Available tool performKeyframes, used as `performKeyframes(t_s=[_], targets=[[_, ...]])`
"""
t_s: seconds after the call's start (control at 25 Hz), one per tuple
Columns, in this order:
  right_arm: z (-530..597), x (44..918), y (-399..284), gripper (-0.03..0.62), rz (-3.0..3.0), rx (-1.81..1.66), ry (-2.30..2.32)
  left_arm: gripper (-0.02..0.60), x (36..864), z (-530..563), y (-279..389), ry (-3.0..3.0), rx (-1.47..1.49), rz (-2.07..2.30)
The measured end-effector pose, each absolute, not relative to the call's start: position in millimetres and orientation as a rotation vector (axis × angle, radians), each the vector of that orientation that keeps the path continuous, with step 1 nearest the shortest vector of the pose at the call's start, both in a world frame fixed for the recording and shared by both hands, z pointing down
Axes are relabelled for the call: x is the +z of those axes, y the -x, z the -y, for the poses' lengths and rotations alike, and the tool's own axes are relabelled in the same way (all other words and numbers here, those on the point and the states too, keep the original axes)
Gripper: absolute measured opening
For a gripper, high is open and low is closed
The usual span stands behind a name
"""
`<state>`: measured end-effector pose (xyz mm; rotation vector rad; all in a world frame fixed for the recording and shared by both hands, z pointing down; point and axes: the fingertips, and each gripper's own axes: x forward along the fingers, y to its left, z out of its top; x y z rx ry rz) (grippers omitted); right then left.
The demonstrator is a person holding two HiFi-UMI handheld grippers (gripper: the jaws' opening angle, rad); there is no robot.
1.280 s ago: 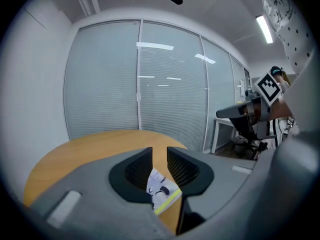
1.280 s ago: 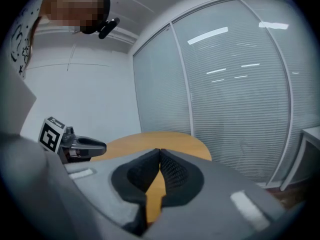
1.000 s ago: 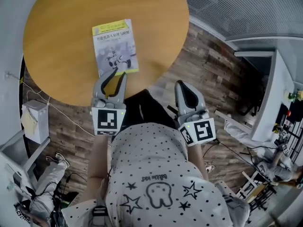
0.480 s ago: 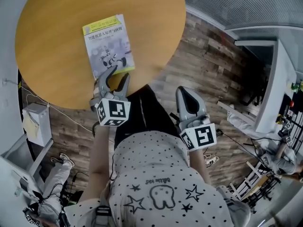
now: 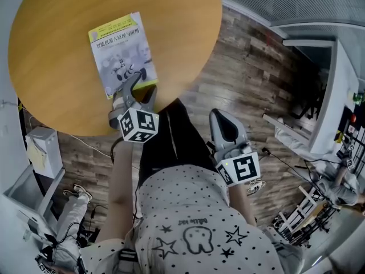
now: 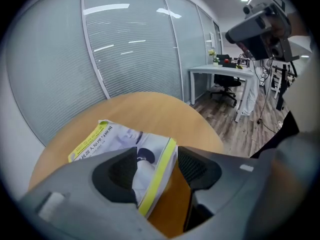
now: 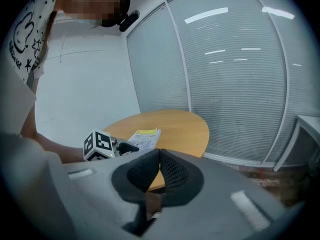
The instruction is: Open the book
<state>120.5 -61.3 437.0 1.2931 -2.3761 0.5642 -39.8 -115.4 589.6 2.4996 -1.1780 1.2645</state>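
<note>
Wooden round table (image 5: 188,27), a closed book (image 5: 121,53) on it, grippers at its near edge
Cover up, the book lies flat on the table's near-left part; a white desk (image 5: 325,96) stands off to the right, a white box (image 5: 43,147) on the plank floor (image 5: 251,79) at left. The left gripper (image 5: 140,87) hangs over the book's yellow-banded near corner. Its jaws have just been opening and stand wide apart, that corner between them, unpressed. The right gripper (image 5: 221,119) is off the table, well apart from the book, jaws together on nothing
</note>
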Motion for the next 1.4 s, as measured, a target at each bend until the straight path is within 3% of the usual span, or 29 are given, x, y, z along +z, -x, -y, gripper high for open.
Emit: performKeyframes(t_s=[0.36,0.72,0.88,1.12,1.4], targets=[[61.7,448.1,-130.3,0.005,2.339,0.594,-1.305,0.253,602.7,121.6,38.7,-2.480,1.249,1.095],[67.5,441.5,-130.7,0.005,2.354,0.579,-1.304,0.256,565.1,127.2,54.5,-2.473,1.109,1.137],[68.9,435.6,-123.2,0.005,2.372,0.563,-1.291,0.207,547.9,130.9,63.2,-2.486,1.088,1.192],[65.7,430.8,-108.3,0.005,2.398,0.548,-1.261,0.084,558.1,127.4,60.8,-2.467,1.092,1.216],[61.5,428.9,-108.0,0.005,2.405,0.540,-1.259,0.031,556.5,127.7,67.3,-2.348,1.000,1.339]])
